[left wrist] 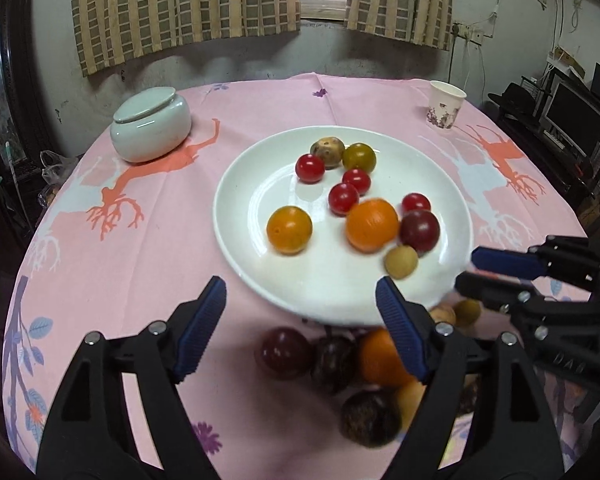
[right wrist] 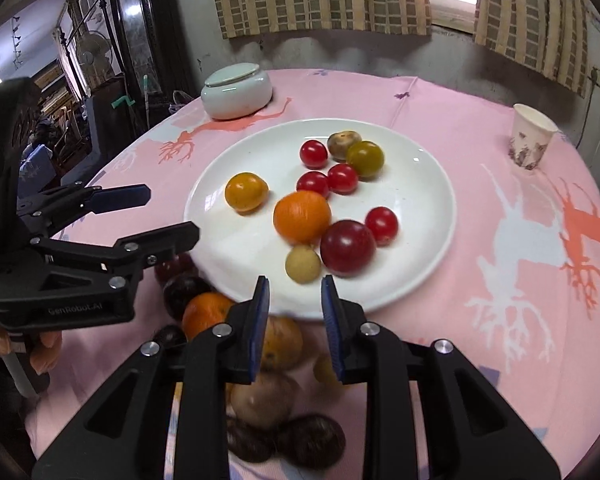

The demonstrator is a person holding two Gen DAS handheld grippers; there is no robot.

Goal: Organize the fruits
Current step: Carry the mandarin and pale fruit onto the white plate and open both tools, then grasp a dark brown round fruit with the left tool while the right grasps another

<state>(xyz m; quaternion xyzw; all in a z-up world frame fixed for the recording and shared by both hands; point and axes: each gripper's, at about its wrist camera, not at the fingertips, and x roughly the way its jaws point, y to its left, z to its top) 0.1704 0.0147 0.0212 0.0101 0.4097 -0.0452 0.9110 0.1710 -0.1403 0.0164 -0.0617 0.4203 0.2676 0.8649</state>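
A white plate (left wrist: 260,184) (right wrist: 228,248) on the pink tablecloth holds several fruits: an orange (left wrist: 372,224) (right wrist: 302,216), a dark red plum (left wrist: 419,230) (right wrist: 348,246), a yellow-orange fruit (left wrist: 289,230), cherry tomatoes and a small tan fruit (right wrist: 303,264). A loose pile lies on the cloth in front of the plate, with dark plums (left wrist: 286,354), another orange (right wrist: 206,314) and brown fruits (right wrist: 264,400). My left gripper (left wrist: 300,280) (right wrist: 172,214) hangs open over this pile, empty. My right gripper (right wrist: 296,280) (left wrist: 480,276) is above the plate's near rim, its jaws close together with nothing between them.
A pale lidded ceramic jar (left wrist: 150,128) (right wrist: 236,90) stands at the back left of the round table. A paper cup (left wrist: 446,108) (right wrist: 532,136) stands at the back right. A person's hand (right wrist: 44,348) holds the left gripper. Furniture crowds both sides beyond the table's edge.
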